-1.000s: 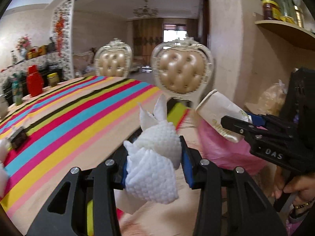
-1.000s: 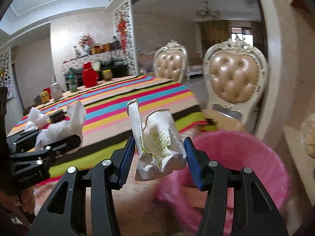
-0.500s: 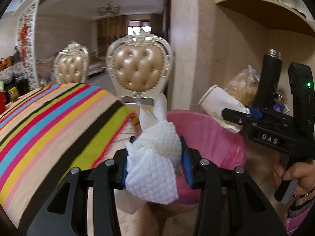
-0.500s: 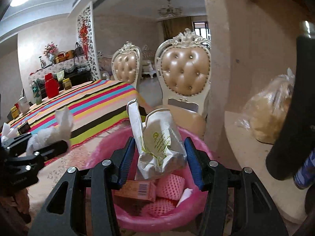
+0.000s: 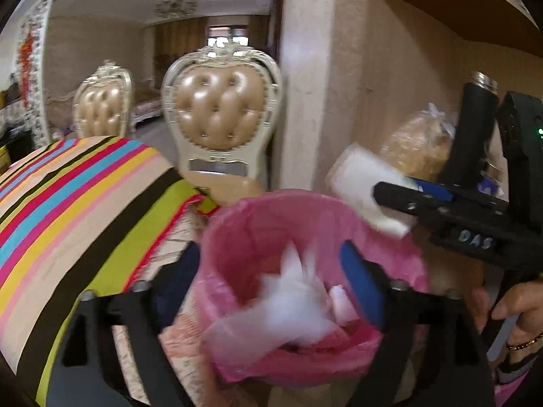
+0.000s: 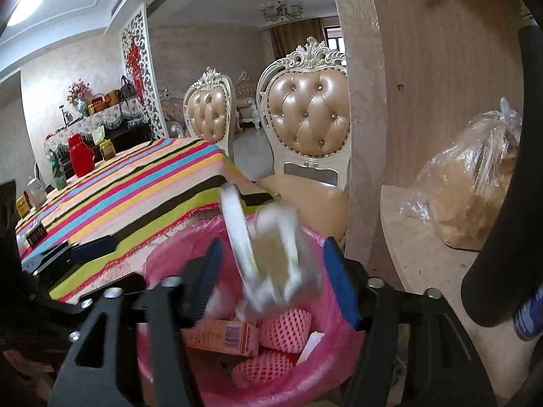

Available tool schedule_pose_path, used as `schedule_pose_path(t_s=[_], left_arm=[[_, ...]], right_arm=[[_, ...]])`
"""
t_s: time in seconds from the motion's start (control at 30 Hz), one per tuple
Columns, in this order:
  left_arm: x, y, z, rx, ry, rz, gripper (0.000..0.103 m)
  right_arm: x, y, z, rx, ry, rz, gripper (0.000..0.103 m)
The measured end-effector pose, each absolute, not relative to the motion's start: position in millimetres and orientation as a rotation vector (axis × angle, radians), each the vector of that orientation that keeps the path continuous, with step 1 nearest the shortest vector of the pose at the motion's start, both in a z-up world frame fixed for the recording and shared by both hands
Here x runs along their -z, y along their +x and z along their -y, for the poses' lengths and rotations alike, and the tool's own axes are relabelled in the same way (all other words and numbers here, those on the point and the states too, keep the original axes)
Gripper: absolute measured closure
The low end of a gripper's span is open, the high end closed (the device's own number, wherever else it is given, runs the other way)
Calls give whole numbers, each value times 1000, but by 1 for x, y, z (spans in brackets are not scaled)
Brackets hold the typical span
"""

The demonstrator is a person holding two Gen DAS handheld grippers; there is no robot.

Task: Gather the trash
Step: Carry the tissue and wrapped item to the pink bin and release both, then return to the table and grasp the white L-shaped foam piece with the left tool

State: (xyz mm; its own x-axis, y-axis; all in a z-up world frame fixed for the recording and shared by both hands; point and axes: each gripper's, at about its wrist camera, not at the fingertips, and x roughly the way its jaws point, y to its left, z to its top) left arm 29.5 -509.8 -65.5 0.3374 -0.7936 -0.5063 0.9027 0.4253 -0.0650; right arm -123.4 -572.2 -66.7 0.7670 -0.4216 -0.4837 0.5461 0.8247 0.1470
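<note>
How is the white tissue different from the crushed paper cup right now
The tissue is plain white and soft, blurred low inside the pink bin. The paper cup is stiffer, with greenish print, and sits higher, near the bin's rim. Both are blurred between open jaws over the bin, apparently released.

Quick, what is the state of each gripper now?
Left gripper: open, the tissue blurred between its fingers over the bin.
Right gripper: open, the paper cup blurred between its fingers.
</note>
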Motion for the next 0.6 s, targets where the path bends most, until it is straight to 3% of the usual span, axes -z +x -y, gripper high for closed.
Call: schedule_pose_path(t_s=[0.07, 0.17, 0.6], left_arm=[[64, 35, 498, 1093, 243, -511, 15], [58, 43, 472, 1023, 236, -477, 5], [31, 84, 332, 697, 175, -420, 5]], right_arm=[[65, -125, 568, 536, 284, -435, 27], [62, -124, 561, 538, 267, -430, 27], [48, -65, 483, 358, 179, -461, 25]])
